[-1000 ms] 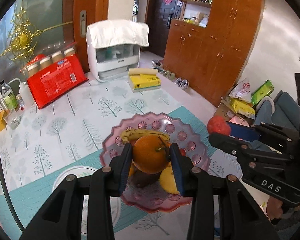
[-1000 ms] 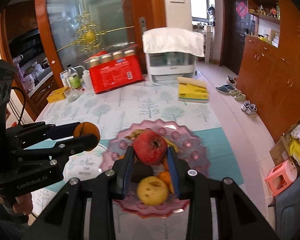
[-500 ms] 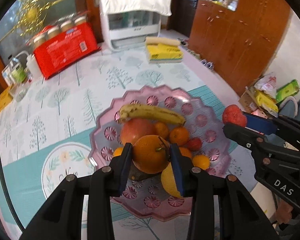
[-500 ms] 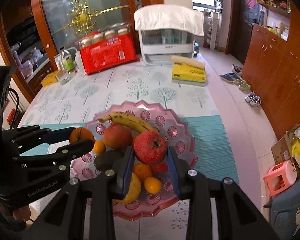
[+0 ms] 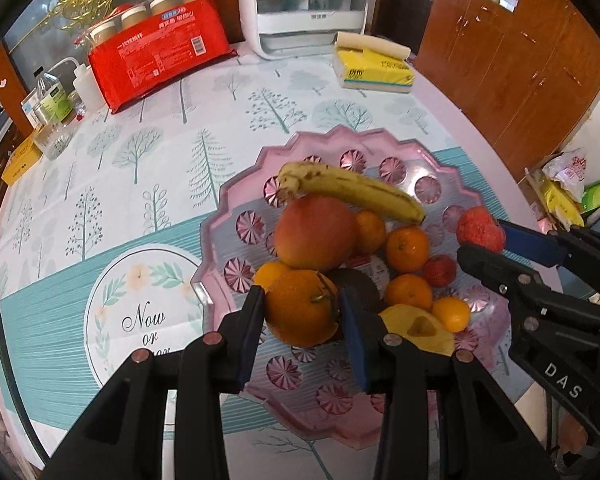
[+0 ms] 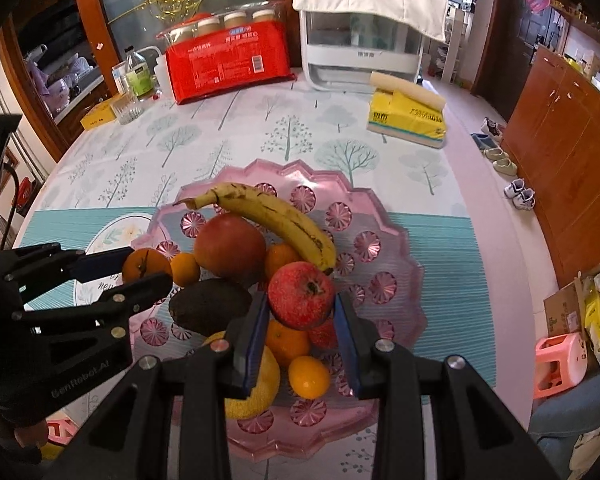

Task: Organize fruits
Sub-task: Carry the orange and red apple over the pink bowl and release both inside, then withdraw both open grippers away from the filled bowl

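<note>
Left claw: your left claw (image 5: 302,312) is clamped on an orange (image 5: 301,307), its blue pads pressed to both sides of the fruit.
Orange position: you have it over the near left part of the pink fruit tray (image 5: 236,204), just in front of a large red-orange fruit (image 5: 315,232); whether it touches the tray, you cannot tell.
Right claw: your right claw (image 6: 300,312) is clamped on a red apple (image 6: 301,295), with the stem end facing the camera.
Apple position: you hold it above the heap in the tray, close beside the tip of the banana (image 6: 276,216) and over small oranges (image 6: 287,340).
Heap: a dark avocado (image 6: 208,306) lies left of the apple; a yellow fruit (image 6: 256,384) sits at the near edge.
Tray: it rests on the counter (image 6: 228,136), which has a tree-print cover.
Farther out: a red pack of jars (image 6: 228,60), a white appliance (image 6: 364,60) under a cloth and a yellow tissue pack (image 6: 408,120) stand at the counter's far side.
</note>
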Demonstrator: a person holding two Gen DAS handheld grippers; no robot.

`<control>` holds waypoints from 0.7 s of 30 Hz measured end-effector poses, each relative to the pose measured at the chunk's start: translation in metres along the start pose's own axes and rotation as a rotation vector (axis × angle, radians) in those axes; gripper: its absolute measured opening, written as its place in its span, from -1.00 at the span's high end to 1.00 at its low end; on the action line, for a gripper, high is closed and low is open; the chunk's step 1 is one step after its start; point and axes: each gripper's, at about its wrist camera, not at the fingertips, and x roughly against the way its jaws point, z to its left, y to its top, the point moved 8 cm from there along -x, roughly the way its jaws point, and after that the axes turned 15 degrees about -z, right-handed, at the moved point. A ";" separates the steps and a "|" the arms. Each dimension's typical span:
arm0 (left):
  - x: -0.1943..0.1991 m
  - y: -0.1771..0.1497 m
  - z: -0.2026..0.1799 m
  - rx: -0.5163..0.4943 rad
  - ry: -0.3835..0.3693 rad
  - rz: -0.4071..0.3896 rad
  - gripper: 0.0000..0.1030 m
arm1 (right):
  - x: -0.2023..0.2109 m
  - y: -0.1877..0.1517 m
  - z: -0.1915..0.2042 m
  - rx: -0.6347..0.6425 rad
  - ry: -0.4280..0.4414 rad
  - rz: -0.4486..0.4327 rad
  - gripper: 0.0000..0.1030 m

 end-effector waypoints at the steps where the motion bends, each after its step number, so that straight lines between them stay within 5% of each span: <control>1: -0.001 -0.001 0.001 0.001 0.004 0.006 0.28 | -0.001 0.000 0.001 0.003 -0.001 0.003 0.35; 9: -0.002 -0.005 0.005 0.006 0.004 0.021 0.24 | -0.005 -0.004 0.005 0.031 -0.017 0.018 0.34; 10: -0.003 -0.005 0.005 0.006 0.000 0.023 0.18 | -0.005 -0.004 0.005 0.032 -0.019 0.021 0.34; 12: -0.001 -0.005 0.004 0.010 0.000 0.013 -0.38 | -0.004 -0.005 0.005 0.029 -0.024 0.028 0.34; 13: 0.002 -0.003 0.004 0.010 0.001 -0.002 -0.49 | -0.004 -0.006 0.005 0.024 -0.023 0.031 0.34; 18: 0.009 0.000 0.008 0.020 0.026 -0.022 -0.78 | 0.001 -0.006 0.002 -0.007 -0.018 0.024 0.32; 21: 0.012 -0.001 0.013 0.040 0.036 -0.024 -0.78 | 0.005 -0.005 0.004 -0.010 -0.013 0.014 0.27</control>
